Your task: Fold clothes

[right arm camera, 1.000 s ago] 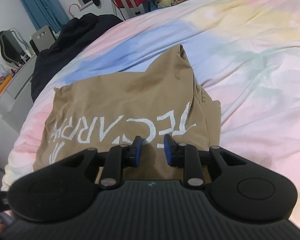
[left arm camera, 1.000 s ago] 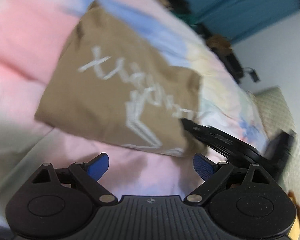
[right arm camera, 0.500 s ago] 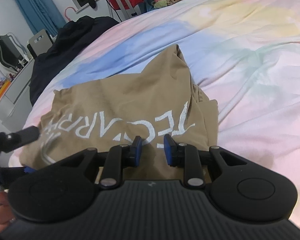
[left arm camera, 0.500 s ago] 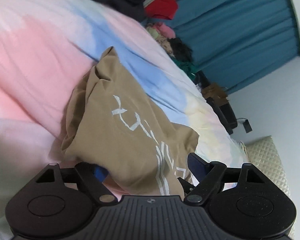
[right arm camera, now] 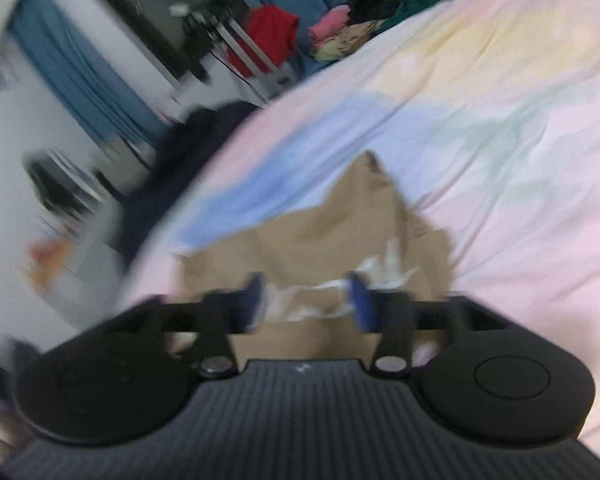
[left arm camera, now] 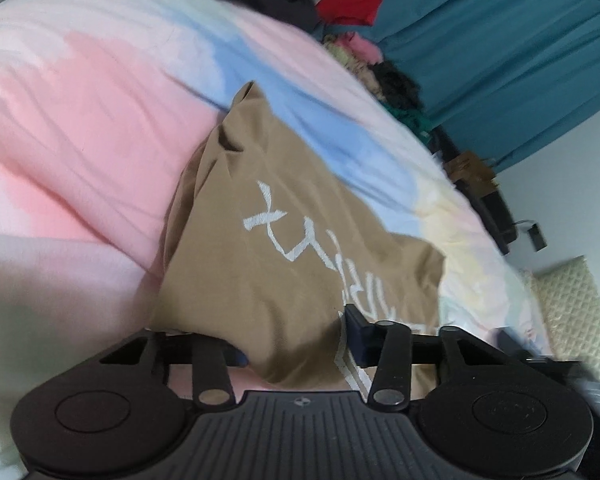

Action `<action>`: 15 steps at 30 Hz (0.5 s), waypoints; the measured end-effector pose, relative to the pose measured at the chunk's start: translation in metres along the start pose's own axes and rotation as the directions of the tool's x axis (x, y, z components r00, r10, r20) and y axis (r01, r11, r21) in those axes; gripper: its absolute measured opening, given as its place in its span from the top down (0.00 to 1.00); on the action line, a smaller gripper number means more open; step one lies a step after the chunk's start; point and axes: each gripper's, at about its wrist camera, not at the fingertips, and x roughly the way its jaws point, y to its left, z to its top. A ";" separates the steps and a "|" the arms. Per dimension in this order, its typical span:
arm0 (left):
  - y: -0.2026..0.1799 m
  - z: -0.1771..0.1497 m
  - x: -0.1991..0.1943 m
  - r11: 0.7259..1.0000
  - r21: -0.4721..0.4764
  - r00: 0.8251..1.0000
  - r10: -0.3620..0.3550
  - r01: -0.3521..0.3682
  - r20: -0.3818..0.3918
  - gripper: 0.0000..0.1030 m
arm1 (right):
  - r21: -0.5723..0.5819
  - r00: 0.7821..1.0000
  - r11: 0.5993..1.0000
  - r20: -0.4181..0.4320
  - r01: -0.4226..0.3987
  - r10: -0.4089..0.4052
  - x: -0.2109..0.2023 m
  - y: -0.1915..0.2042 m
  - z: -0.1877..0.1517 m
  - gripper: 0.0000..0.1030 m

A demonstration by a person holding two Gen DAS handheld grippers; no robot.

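A tan T-shirt with white lettering [left arm camera: 284, 248] lies folded on the pastel bedspread [left arm camera: 80, 120]. My left gripper [left arm camera: 296, 344] is at its near edge, jaws closed on a fold of the cloth that bulges between the blue pads. In the blurred right wrist view the same shirt [right arm camera: 324, 236] lies ahead, and my right gripper [right arm camera: 306, 300] has its blue pads apart over the shirt's near edge with cloth between and under them.
A pile of red, pink and dark clothes [left arm camera: 352, 8] lies beyond the bed by a teal curtain [left arm camera: 500, 40]. A cream quilted cushion [left arm camera: 572, 312] is at the right. A dark garment [right arm camera: 180, 152] hangs over the bed's left edge.
My left gripper moved in from open beside the shirt and closed on its near edge. My right gripper's pads have spread apart and that view has swung and blurred.
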 end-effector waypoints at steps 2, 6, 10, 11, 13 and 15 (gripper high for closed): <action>0.000 0.001 -0.003 1.000 -0.009 1.000 -0.021 0.021 0.011 0.59 | 0.101 0.994 0.989 0.005 -0.105 0.105 -0.010 -0.005 -0.001 0.05; 0.000 0.002 -0.008 0.998 -0.027 0.997 -0.063 0.064 0.033 0.59 | 0.298 0.959 0.923 -0.075 -0.242 0.275 -0.002 -0.017 -0.016 0.05; 0.004 0.003 0.000 0.995 -0.068 0.997 -0.071 0.072 0.017 0.53 | 0.431 0.934 0.872 -0.149 -0.235 0.325 0.024 -0.028 -0.035 0.04; 0.006 0.004 0.003 0.994 -0.080 0.997 -0.071 0.071 0.010 0.52 | 0.461 0.928 0.857 -0.163 -0.230 0.336 0.031 -0.031 -0.039 0.04; 0.008 0.007 0.010 0.993 -0.093 0.998 -0.066 0.066 0.001 0.52 | 0.515 0.918 0.830 -0.184 -0.214 0.351 0.042 -0.036 -0.045 0.04; 0.009 0.009 0.013 0.993 -0.103 0.998 -0.065 0.065 0.004 0.56 | 0.542 0.917 0.818 -0.197 -0.193 0.347 0.049 -0.039 -0.050 0.04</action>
